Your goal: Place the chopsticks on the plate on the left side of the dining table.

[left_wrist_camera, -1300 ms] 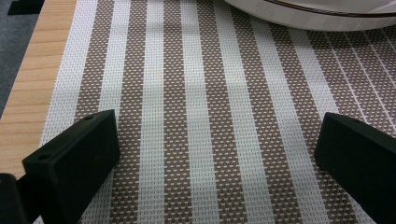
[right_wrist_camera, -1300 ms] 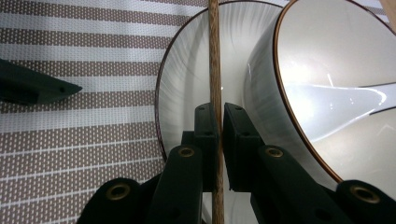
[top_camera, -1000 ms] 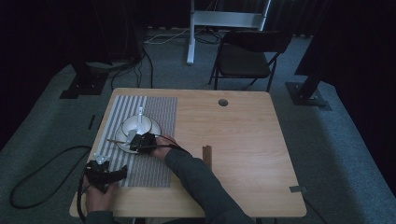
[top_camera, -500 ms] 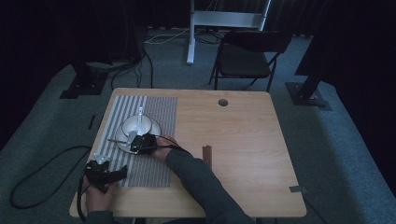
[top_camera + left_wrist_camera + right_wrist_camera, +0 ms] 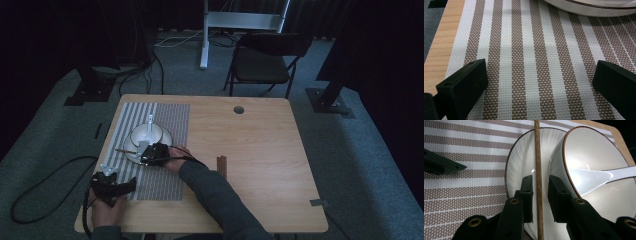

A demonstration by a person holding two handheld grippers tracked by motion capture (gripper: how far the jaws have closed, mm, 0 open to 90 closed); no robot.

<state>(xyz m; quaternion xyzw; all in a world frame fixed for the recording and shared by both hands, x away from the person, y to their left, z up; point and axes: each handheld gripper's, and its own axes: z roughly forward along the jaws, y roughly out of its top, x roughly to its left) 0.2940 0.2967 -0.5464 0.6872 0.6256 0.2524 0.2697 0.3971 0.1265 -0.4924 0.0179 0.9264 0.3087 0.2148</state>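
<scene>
My right gripper [image 5: 540, 180] hovers over a white plate [image 5: 520, 167] that carries a white bowl [image 5: 596, 152] with a white spoon [image 5: 599, 176] in it. A brown chopstick [image 5: 538, 157] lies across the plate and runs between the jaws. The jaws have just been opening, and a gap shows on both sides of the stick. In the high view this gripper [image 5: 148, 152] is at the plate's [image 5: 162, 131] near edge, and the chopstick [image 5: 125, 150] pokes out to the left. My left gripper [image 5: 541, 72] rests open and empty on the striped placemat [image 5: 531, 45].
The placemat [image 5: 170, 120] covers the left part of the wooden table [image 5: 260, 150]. More brown chopsticks [image 5: 221, 166] lie on bare wood right of the mat. A round hole [image 5: 239, 109] sits near the far edge. A chair [image 5: 265, 62] stands beyond the table.
</scene>
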